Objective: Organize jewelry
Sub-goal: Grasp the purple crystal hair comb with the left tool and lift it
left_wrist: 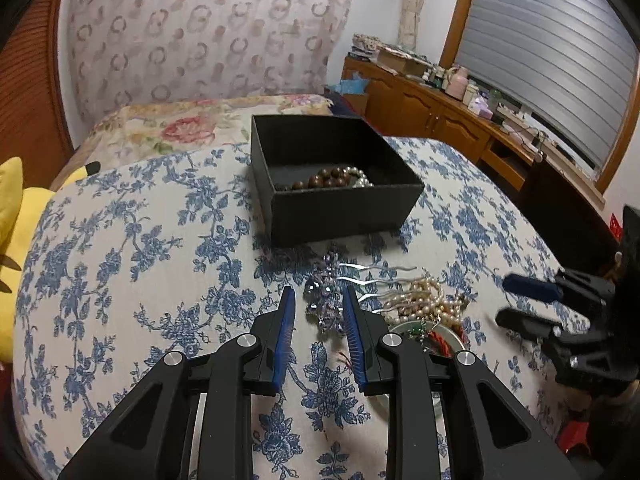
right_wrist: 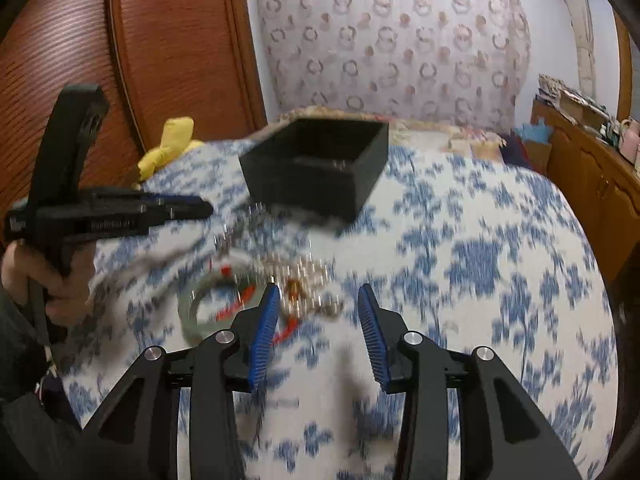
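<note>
Where jewelry pile [left_wrist: 400, 304] lies, black box [left_wrist: 336, 208] stands just behind.

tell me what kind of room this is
Most likely a bedroom. The black open-topped jewelry box sits on a bed with a blue floral-print cover, a long wooden sideboard cluttered with bottles runs under a shuttered window, and a wooden slatted headboard stands nearby.

Right wrist view smeared w/ motion blur: jewelry pile [right_wrist: 288, 288] unreadable, box [right_wrist: 320, 168] contents mostly hidden by its wall. Left wrist view: jade bangle [left_wrist: 420, 330] partly behind gripper finger; yellow plush [left_wrist: 16, 240] cut off at edge.
</note>
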The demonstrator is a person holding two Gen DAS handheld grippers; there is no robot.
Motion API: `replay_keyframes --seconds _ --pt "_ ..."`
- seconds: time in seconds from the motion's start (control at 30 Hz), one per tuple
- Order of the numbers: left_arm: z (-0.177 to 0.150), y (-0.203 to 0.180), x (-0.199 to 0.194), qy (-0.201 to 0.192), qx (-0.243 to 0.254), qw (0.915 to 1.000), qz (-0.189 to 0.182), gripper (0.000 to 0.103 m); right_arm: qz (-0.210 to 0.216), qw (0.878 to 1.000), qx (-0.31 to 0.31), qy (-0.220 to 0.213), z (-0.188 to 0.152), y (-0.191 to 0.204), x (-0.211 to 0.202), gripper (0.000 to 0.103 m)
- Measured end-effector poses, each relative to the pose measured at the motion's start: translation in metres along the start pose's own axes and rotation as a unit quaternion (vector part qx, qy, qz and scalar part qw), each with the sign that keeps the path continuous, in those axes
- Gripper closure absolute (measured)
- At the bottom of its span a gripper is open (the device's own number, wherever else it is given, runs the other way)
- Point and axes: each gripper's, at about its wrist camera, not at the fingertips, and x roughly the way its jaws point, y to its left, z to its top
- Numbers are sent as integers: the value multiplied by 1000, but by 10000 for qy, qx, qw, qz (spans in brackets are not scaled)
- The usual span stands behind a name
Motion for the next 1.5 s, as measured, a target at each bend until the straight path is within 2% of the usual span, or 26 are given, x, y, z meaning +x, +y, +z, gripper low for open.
replay_keyframes --seconds 0.17,0.47,0.57,0.7,0.77,0.83,0.87,0.9,1.07,1.2,1.5 --pt "2 -5 11 120 91 9999 -21 80 -92 9995 311 43 -16 -9 -2 60" --pt "11 -12 33 284 154 9995 70 79 -140 9990 412 78 -18 -19 -1 60" --pt "12 -11 41 381 183 9989 189 77 -136 9992 355 87 -17 -16 0 60" --pt "12 -6 47 396 136 9987 284 65 -136 9993 340 83 -18 -15 -1 60" --pt "11 -3 47 386 90 9989 233 64 -130 9993 344 91 -18 -14 -1 60" --pt "11 -4 47 378 124 9990 215 66 -127 9994 323 90 -19 -14 -1 60" --pt "11 -4 46 382 110 9991 126 77 -121 9994 315 92 -18 -12 -1 60" --pt "11 -4 45 395 69 9992 4 80 -115 9994 298 95 -18 -11 0 60" --pt "6 0 40 383 -43 9992 -61 81 -83 9996 238 114 -15 -5 2 60" --pt "0 8 26 225 -199 9995 -64 82 -59 9998 160 110 -9 0 3 60" --pt "1 23 -2 -182 -237 9986 444 82 67 9998 -120 150 2 21 11 60"
